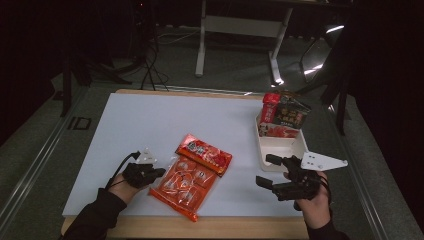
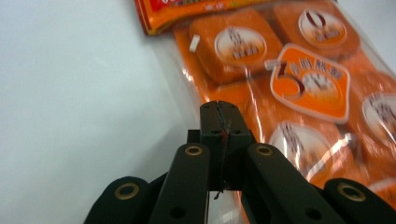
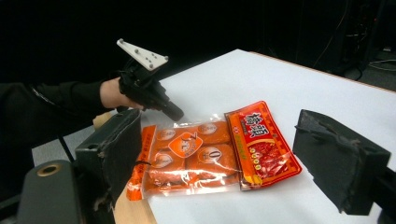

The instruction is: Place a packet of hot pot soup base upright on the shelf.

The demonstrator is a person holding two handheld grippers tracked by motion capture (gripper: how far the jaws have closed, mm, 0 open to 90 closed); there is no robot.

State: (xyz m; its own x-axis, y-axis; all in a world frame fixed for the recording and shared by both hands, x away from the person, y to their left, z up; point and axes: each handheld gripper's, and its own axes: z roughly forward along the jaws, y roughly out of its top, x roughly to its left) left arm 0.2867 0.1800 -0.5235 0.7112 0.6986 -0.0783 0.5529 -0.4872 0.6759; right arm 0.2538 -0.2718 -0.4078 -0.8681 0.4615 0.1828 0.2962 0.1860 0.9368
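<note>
A clear bag of orange snack blocks point(image 1: 184, 183) lies near the table's front edge, and a red packet point(image 1: 204, 154) overlaps its far end. My left gripper point(image 1: 161, 172) is shut, its tips at the bag's left edge. In the left gripper view the closed jaws point(image 2: 219, 111) sit over the bag's point(image 2: 299, 93) clear film; I cannot tell whether any film is pinched. My right gripper point(image 1: 266, 170) is open at the right with nothing between its jaws. The right gripper view looks between its wide jaws point(image 3: 219, 140) at the bag point(image 3: 187, 156), the red packet point(image 3: 264, 144) and the left gripper point(image 3: 173, 113).
A white rectangular container point(image 1: 277, 150) stands at the table's right side, just beyond my right gripper, with red and dark packets point(image 1: 282, 116) upright in its far end. The white table top point(image 1: 165, 120) stretches away behind the bags. Desk legs point(image 1: 201, 45) stand on the floor beyond.
</note>
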